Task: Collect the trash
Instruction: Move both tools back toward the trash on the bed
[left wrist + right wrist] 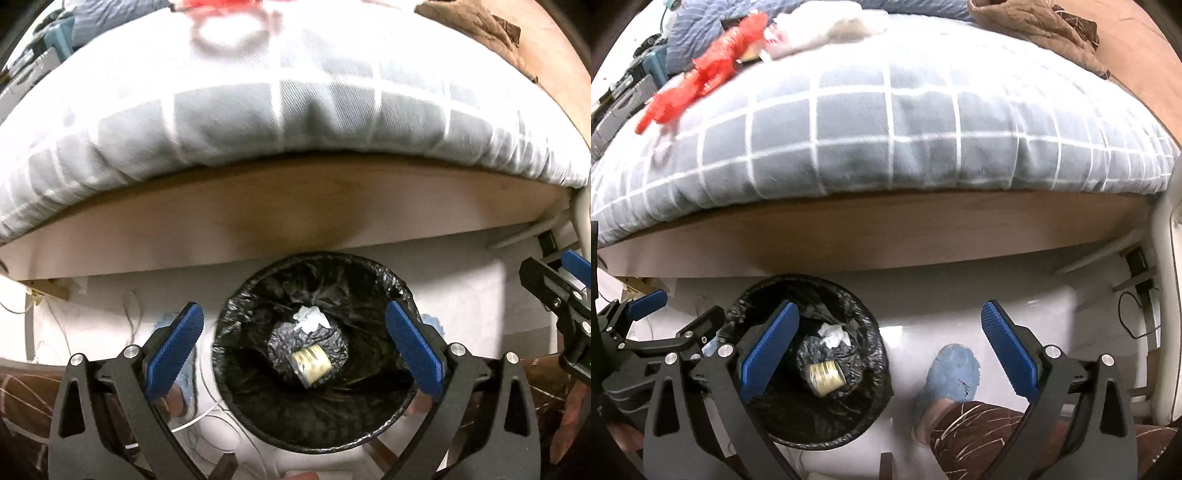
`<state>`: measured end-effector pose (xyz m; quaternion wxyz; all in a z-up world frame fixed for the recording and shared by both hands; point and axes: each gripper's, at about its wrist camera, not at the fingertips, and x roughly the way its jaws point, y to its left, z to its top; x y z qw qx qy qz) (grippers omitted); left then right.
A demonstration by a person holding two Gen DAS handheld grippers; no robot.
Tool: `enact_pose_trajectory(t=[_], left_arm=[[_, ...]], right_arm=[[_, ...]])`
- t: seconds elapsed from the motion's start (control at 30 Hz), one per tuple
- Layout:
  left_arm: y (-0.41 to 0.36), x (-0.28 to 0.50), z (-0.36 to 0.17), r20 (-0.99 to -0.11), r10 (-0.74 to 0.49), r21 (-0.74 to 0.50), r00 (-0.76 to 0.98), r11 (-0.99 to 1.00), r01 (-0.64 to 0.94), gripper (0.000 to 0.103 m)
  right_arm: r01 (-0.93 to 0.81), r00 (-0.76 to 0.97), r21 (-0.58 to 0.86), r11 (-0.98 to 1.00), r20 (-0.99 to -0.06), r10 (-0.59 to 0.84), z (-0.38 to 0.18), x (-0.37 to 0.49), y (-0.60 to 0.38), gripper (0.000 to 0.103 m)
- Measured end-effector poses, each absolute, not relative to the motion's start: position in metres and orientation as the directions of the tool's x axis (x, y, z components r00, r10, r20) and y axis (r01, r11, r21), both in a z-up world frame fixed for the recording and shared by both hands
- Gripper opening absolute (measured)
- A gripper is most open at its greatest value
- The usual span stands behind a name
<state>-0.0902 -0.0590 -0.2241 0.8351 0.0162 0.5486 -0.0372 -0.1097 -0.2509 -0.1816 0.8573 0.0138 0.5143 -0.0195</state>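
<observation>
the left tool point(293, 343) hung over the round trash bin point(391, 424), its blue pads spread wide apart with nothing between them. the bin stood on the pale floor point(942, 314) just in front of the wooden bed frame point(295, 206) and was lined with a black plastic bag point(251, 295). down inside lay a crumpled white tissue point(310, 318) and, just below it, a tape roll point(312, 365), both resting on bunched black plastic.

the right tool point(886, 345) was likewise spread open and empty, held beside the bin and over bare floor; its left finger point(768, 347) crossed in front of the bin's opening in that view. a blue slipper point(955, 373) sat on the floor between its fingers, with a brown patterned trouser leg point(975, 432) just below it.

on the bed, a grey checked quilt point(886, 129) hung over the frame's edge. a red plastic bag point(705, 74) lay on the quilt at far left, a white crumpled item point(827, 26) near it, and a brown cloth point(1034, 22) at far right.
</observation>
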Motion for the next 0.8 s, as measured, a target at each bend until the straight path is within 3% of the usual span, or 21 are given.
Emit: enact_pose_trajectory(t=[0.8], left_arm=[[0.001, -0.095, -0.049, -0.797, 0.013, -0.020, 0.604, 0.999, -0.048, 0.097]], right_arm=[[-0.020, 0.652, 0.053, 0.998, -0.756, 0.053, -0.039, -0.116, -0.237, 0.095]])
